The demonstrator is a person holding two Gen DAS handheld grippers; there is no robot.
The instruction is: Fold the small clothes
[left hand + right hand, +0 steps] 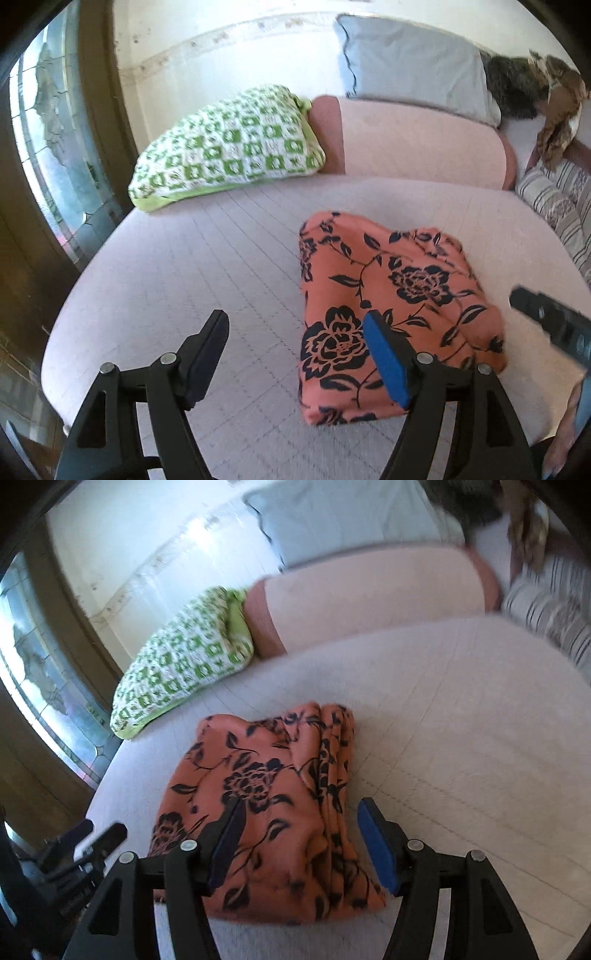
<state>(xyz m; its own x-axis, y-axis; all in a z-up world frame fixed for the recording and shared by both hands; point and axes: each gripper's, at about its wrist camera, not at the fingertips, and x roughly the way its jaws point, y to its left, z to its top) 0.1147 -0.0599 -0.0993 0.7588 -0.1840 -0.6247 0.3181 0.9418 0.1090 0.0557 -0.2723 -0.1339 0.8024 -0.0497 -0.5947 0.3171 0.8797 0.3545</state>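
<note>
A folded orange cloth (399, 295) with a dark flower print lies flat on the pale bed sheet (184, 277). My left gripper (295, 321) stands open over the sheet just left of it. Its blue-padded right finger (384, 354) crosses the cloth's left edge in the picture, and nothing is pinched. At the right edge of the left wrist view, part of the right gripper (554, 325) shows. In the right wrist view the same cloth (266, 786) lies below my open right gripper (303, 806), with its stacked folded edges on its right side. The pads hang apart from the fabric.
A green-and-white checked pillow (229, 147) lies at the back left, beside a pink bolster (417, 140) and a grey-blue pillow (413, 62) against the wall. Striped bedding (554, 206) bunches up at the right. A window (48, 129) stands past the bed's left edge.
</note>
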